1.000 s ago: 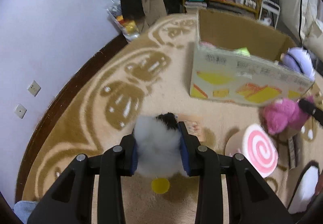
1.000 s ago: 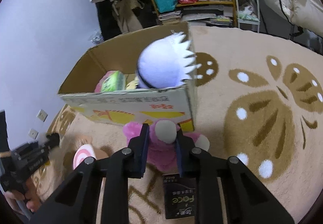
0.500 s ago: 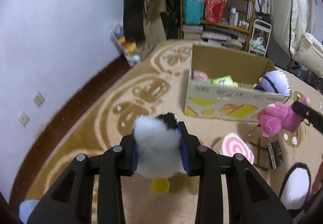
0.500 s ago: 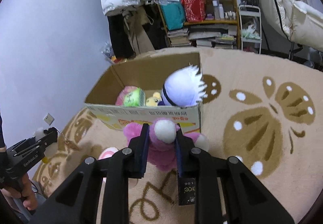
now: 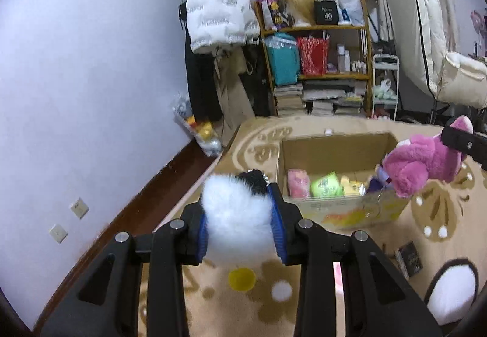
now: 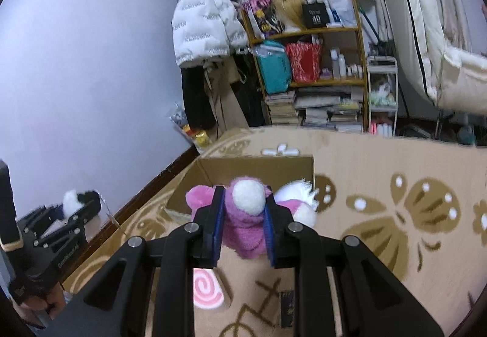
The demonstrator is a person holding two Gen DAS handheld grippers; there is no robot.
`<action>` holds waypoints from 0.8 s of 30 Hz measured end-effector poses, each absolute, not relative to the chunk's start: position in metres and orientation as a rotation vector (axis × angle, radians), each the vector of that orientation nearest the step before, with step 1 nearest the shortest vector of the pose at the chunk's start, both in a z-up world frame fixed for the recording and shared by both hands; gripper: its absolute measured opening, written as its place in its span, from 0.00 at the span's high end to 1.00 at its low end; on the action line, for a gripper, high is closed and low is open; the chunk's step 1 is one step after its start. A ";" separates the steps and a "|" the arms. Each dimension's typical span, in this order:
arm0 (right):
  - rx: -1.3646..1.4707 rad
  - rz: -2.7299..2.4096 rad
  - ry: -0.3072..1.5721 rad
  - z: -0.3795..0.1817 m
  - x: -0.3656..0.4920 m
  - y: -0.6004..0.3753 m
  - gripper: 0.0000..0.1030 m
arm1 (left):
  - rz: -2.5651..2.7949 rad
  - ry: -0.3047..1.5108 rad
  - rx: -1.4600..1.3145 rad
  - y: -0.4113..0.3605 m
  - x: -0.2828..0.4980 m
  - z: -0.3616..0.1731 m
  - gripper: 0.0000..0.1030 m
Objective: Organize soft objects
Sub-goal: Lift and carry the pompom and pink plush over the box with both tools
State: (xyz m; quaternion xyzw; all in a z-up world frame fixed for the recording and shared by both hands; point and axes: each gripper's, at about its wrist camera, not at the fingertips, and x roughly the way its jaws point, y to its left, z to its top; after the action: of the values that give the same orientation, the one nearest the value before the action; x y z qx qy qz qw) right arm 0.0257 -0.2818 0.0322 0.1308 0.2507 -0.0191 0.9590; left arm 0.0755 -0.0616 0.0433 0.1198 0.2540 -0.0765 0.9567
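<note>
My left gripper [image 5: 240,227] is shut on a fluffy white plush with a black top [image 5: 239,215], held up above the rug. My right gripper [image 6: 243,227] is shut on a pink plush bear [image 6: 243,233] with a white snout, also lifted. In the left wrist view the pink bear [image 5: 420,166] hangs over the right end of the open cardboard box [image 5: 331,148], which holds several soft toys. From the right wrist view the box [image 6: 258,166] sits just beyond the bear, and the left gripper [image 6: 82,206] with its white plush shows at far left.
A pink swirl cushion [image 6: 210,291] and a small dark packet [image 6: 287,306] lie on the patterned beige rug [image 6: 380,215]. A wooden shelf [image 5: 316,63] packed with bags and books, a hanging white jacket [image 5: 216,17] and a white chair [image 5: 441,63] stand behind the box.
Both grippers have risen with their plush toys and tilted up, so the room's back wall and shelf came into view. The pink bear left the rug and now hangs by the box.
</note>
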 end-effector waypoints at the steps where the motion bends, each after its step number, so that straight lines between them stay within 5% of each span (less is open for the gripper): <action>1: 0.247 -0.042 0.496 0.037 0.029 -0.281 0.77 | -0.165 0.511 0.236 -0.064 0.081 0.049 0.68; 12: 0.180 -0.014 0.492 0.038 0.084 -0.287 0.77 | -0.204 0.464 0.218 -0.099 0.149 0.078 0.68; 24: 0.184 0.015 0.577 -0.005 0.135 -0.313 0.76 | -0.253 0.660 0.299 -0.159 0.216 -0.003 0.67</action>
State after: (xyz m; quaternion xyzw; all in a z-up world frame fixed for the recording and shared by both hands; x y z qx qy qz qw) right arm 0.1354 -0.3127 -0.0055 0.0906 0.2839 0.0073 0.9545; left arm 0.2164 -0.1591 -0.0026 0.1458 0.3219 -0.1235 0.9273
